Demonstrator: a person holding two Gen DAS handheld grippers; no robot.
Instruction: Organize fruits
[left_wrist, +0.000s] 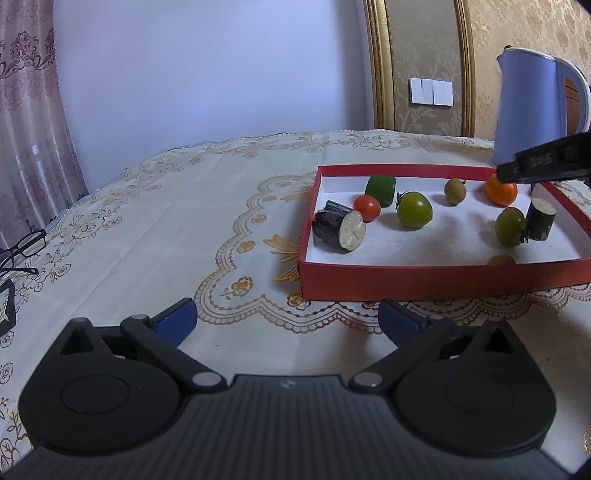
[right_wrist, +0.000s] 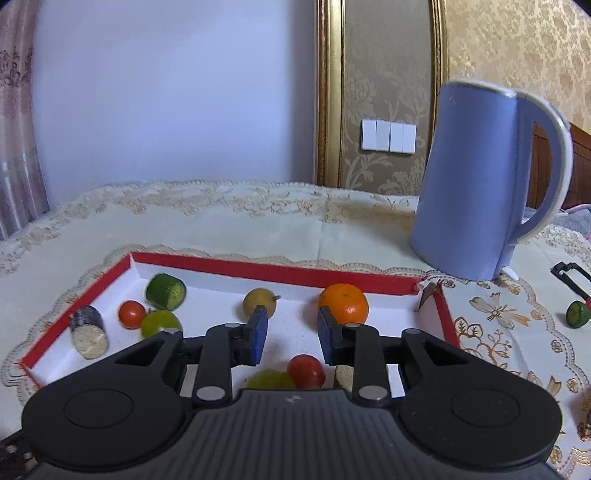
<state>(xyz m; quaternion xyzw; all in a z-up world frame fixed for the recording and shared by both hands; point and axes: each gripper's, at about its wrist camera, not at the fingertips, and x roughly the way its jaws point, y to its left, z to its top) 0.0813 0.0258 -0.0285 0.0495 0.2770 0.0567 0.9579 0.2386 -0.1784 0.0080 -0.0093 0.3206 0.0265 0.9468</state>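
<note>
Right and left wrist views, fruit sorting.

The counter (left_wrist: 147, 221) carries a kettle (right_wrist: 476, 177) at upper right of the right wrist view, just beyond the far right corner of the box (left_wrist: 406, 280). A wide swing of the arm on that side could knock it, probably the costliest slip here.

The box holds most of the fruit. It looks light (likely card), so a sideways push on a wall may slide it.

The left claw (left_wrist: 288, 321) stands wide and empty at the bottom of its view, short of the box.

The right claw (right_wrist: 292, 332) hangs over the box interior, drawn narrow, all but closed, gripping nothing.

The orange (right_wrist: 345, 302) lies just past its right pad. At this gap the pads cannot span it and would likely shove it into the far wall.

The tomato (right_wrist: 304, 371) sits low in the frame beneath the claw. A descent could squash it or send it rolling.

A green piece (right_wrist: 576, 314) remains outside the box at the right edge.
</note>
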